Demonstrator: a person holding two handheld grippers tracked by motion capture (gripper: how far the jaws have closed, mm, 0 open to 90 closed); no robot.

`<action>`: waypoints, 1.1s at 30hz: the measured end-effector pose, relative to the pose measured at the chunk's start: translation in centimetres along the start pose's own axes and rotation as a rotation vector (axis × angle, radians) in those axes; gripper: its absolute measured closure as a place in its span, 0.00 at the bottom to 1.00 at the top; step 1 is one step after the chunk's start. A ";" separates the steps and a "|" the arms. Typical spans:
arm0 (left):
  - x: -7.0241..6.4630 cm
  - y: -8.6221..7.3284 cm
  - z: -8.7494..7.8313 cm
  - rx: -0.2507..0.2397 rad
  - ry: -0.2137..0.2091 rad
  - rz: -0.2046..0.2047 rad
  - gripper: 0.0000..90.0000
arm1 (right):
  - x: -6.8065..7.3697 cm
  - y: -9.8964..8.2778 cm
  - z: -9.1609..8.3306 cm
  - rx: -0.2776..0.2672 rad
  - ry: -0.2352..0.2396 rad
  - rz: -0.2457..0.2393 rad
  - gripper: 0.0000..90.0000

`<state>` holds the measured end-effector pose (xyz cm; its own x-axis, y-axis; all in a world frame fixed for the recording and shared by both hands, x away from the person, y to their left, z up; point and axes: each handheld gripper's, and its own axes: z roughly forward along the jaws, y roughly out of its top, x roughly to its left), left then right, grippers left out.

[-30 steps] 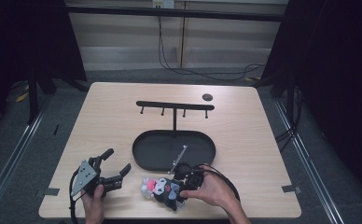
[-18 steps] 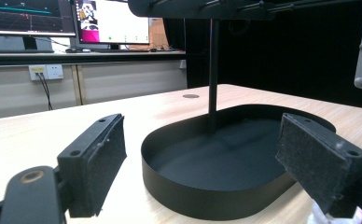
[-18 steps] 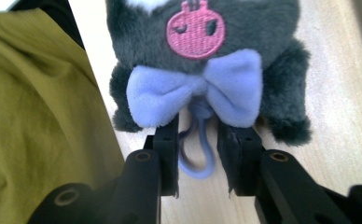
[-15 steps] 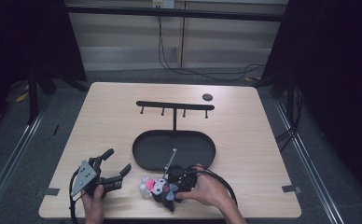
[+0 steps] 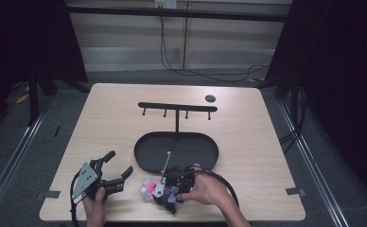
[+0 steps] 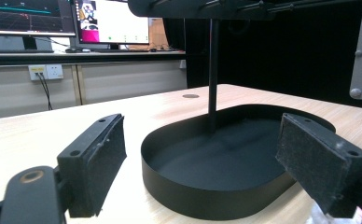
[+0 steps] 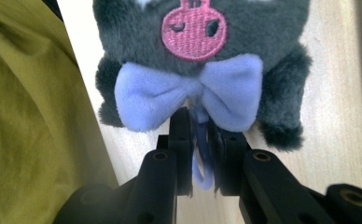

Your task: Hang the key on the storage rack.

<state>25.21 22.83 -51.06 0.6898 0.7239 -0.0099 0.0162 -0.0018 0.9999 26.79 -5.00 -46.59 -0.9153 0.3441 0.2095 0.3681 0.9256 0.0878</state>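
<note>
Gripping a thin blue loop (image 7: 201, 154) that hangs below the bow (image 7: 188, 95) of a grey plush toy (image 7: 202, 42), the right gripper (image 7: 201, 140) has just been closing its jaws, and in the right gripper view the cord now sits pinched between the two pads. The toy lies on the table (image 5: 266, 142) near its front edge, straight ahead of those jaws, its pink snout facing up and its body stretching away from the gripper along the same line as the jaws, so a lift would probably let it dangle from the loop. In the high view the toy (image 5: 159, 191) rests just in front of the black oval tray (image 5: 146, 161), with the right gripper (image 5: 172, 182) beside it and plainly the nearer of the two. The left gripper (image 5: 115, 165) is held well off to the toy's left, its jaws standing wide apart with nothing between them, pointing towards the tray. Behind the tray a post carries a hook rack (image 5: 177, 107) with several pegs; if the loop is meant for a peg, the way there runs up and over the tray, which looks free. The table edge is close at the near side, so room for moving lies ahead rather than back.
</note>
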 end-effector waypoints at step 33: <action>0.0 0.0 0.0 0.001 0.019 0.003 0.17 | -1.5 0.8 -2.2 0.022 0.016 0.055 0.97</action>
<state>25.17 22.81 -51.05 0.6759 0.7369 -0.0069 0.0153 -0.0046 0.9999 28.78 -5.10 -44.67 -0.8910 0.3917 0.2294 0.4136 0.9088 0.0544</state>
